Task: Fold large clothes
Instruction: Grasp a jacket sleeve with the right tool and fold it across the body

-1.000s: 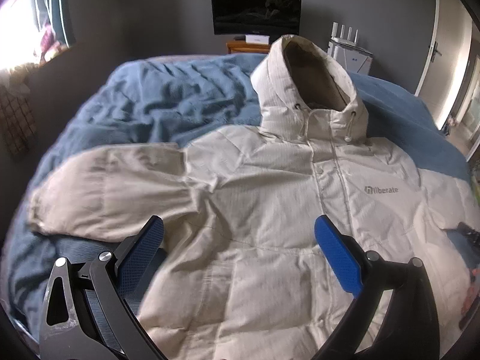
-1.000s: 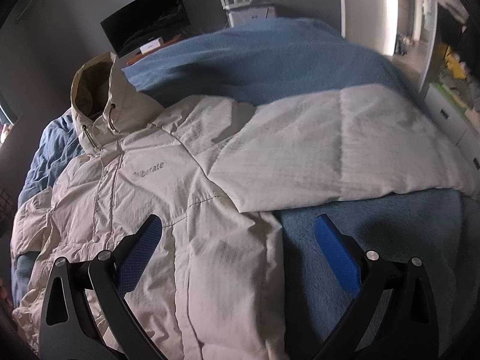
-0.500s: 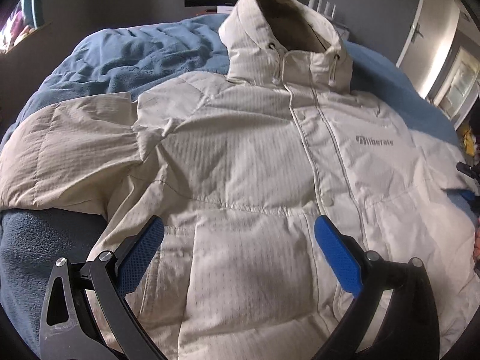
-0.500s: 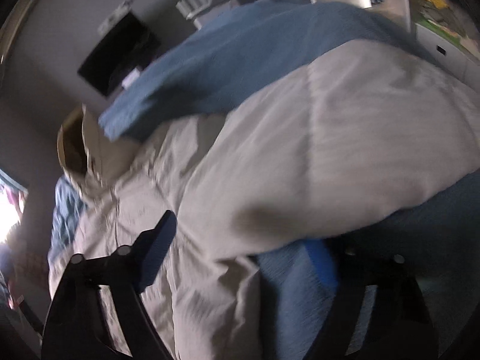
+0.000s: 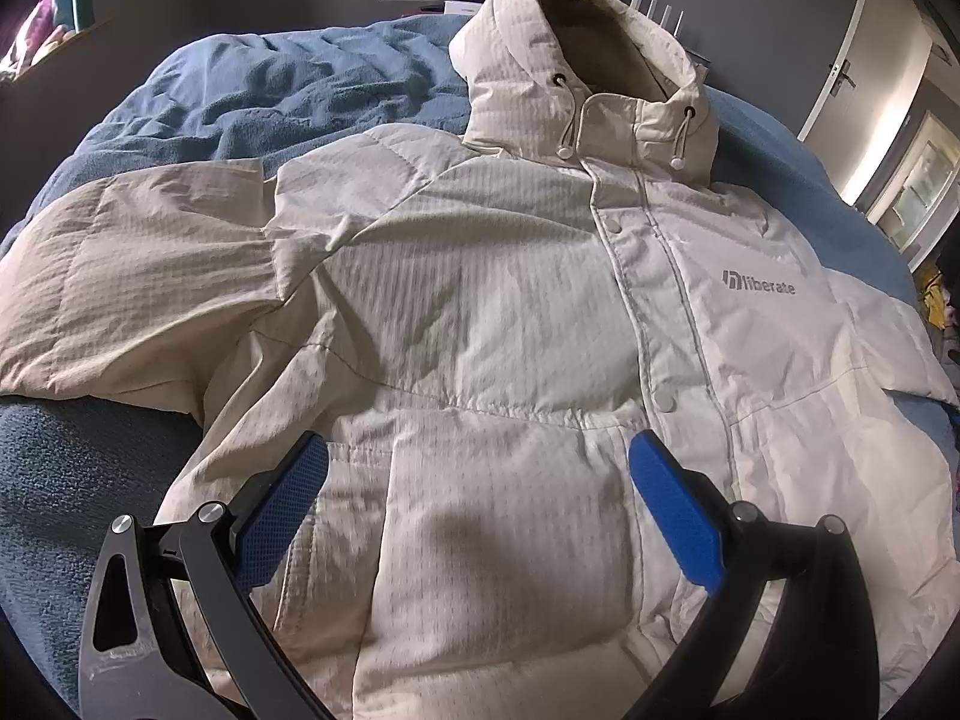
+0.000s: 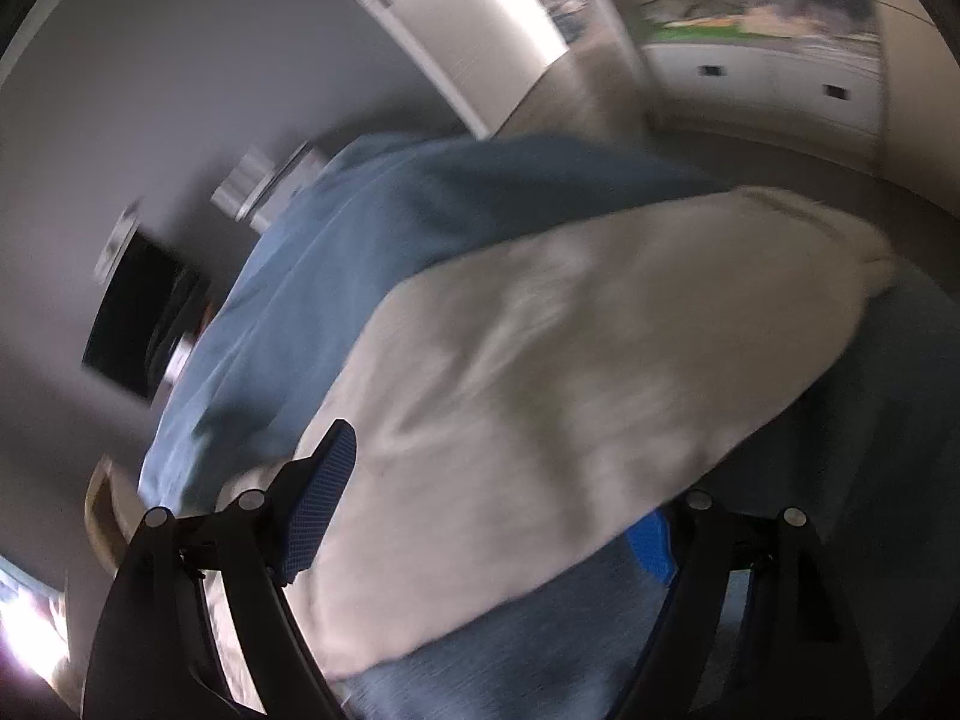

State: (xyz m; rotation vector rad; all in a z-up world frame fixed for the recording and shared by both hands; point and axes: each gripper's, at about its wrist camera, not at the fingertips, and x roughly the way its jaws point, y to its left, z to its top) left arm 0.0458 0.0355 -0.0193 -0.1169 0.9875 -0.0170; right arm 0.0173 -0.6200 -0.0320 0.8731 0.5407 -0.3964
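Left gripper (image 5: 477, 516) – blue textured pads spread wide, hovering over the lower front of the puffy, ripstop-weave cream jacket (image 5: 492, 324), nothing between them. Right gripper (image 6: 498, 501) – jaws have just narrowed and clamp the padded sleeve (image 6: 588, 396). Jacket lies flat, hood up, on the fleecy blue blanket (image 5: 270, 96).

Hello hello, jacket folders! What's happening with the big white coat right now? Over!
Left hand-held gripper open, over the coat front. Right hand-held gripper closed on the sleeve. Coat face-up on blue blanket, unfolded. Nothing in the way.
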